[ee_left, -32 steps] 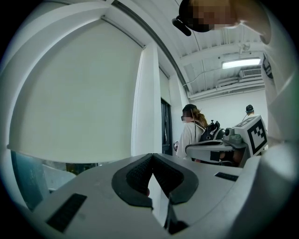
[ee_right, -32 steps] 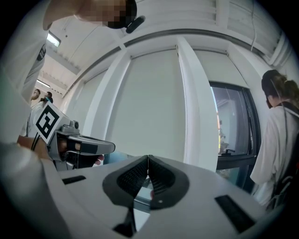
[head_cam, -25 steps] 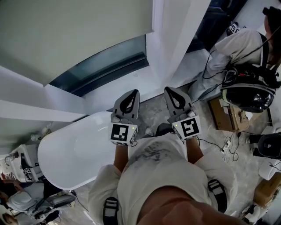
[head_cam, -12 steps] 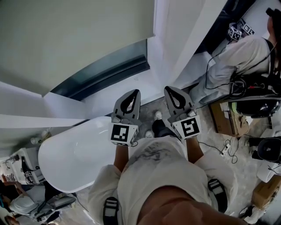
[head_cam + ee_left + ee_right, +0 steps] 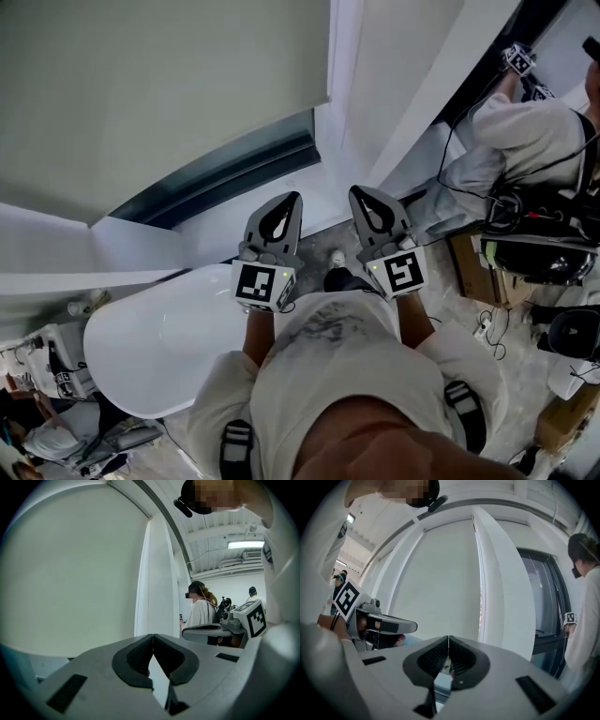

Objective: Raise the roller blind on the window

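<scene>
Still empty with jaws pressed together, the left gripper (image 5: 287, 199) and right gripper (image 5: 360, 192) hover side by side by the bathtub's (image 5: 159, 347) edge. Ahead, the roller blind (image 5: 159, 84) hangs low over the window (image 5: 225, 169), unmoved.

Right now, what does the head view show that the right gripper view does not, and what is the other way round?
Only the head view: the white bathtub below the window. Only the right gripper view: a thin beaded line along the right edge of the roller blind, and the right gripper seen along its jaws, which are shut and empty. Both: the lowered roller blind, the left gripper, and a bystander in white on the right.
</scene>
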`<state>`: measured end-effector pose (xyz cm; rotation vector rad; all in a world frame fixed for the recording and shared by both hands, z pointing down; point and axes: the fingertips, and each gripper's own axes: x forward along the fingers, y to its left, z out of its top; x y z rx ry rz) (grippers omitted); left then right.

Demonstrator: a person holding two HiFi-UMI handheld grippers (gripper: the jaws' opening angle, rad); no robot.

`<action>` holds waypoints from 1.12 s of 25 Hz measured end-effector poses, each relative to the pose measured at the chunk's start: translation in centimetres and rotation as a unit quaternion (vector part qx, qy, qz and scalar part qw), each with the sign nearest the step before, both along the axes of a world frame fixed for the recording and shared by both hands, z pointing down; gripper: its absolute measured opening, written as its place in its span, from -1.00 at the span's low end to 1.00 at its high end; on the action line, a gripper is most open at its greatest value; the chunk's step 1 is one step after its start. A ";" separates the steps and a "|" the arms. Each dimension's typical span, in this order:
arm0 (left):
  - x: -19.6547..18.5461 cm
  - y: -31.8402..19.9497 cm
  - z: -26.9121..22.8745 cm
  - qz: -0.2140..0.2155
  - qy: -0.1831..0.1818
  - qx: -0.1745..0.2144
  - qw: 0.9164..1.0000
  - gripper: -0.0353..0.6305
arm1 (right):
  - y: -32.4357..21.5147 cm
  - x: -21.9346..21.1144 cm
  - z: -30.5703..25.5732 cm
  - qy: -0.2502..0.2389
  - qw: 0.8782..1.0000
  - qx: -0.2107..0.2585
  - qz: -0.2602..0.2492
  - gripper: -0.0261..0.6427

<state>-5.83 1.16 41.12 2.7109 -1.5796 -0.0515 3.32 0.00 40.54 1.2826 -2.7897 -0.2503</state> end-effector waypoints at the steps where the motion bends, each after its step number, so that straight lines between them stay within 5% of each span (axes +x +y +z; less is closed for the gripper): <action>1: 0.4 -0.7 -0.1 0.001 0.001 0.000 1.000 -0.87 | -0.6 0.4 0.0 -0.002 1.000 -0.001 0.000 -0.74; 24: 6.4 -13.5 -2.0 0.071 -0.003 -0.002 0.997 -0.86 | -9.7 3.0 -1.6 -0.020 0.999 -0.025 0.016 -0.73; 28: 7.0 -15.4 -1.8 0.097 -0.008 -0.002 0.995 -0.71 | -11.0 3.1 -0.7 -0.016 0.998 -0.043 0.038 -0.73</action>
